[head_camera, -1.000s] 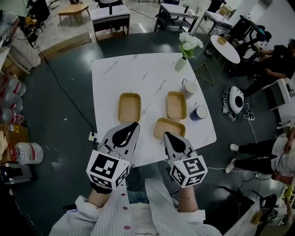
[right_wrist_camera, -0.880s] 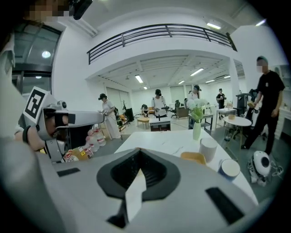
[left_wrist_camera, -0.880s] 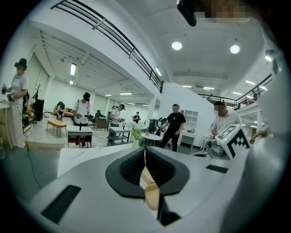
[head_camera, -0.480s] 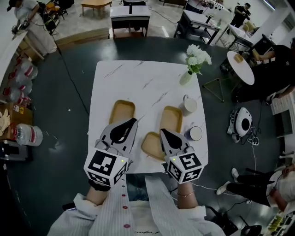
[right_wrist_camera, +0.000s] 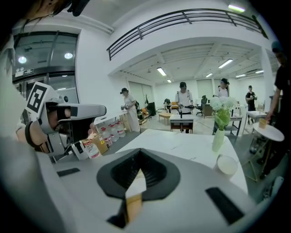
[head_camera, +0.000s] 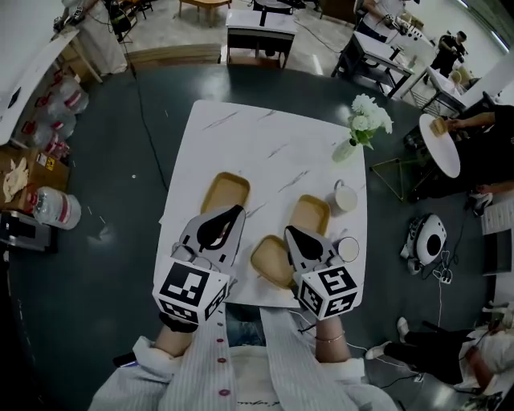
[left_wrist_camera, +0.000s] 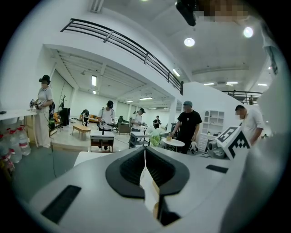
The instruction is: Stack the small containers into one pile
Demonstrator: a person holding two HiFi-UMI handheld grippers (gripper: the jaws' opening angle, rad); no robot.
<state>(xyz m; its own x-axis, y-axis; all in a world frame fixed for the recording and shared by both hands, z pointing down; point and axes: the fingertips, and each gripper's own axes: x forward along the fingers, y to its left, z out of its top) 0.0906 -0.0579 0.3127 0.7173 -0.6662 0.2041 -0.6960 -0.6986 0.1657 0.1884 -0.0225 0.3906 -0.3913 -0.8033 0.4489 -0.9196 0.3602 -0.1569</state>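
Zero stacked: left container, right container, near container sit apart on counter; left claw, right claw pressed together, empty.

Open office hall — desks, mezzanine railing

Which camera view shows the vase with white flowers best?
The right gripper view: the vase with white flowers stands whole there, seen from the side. The head view shows it small, from above. The left gripper view shows at most a faint greenish patch of it.
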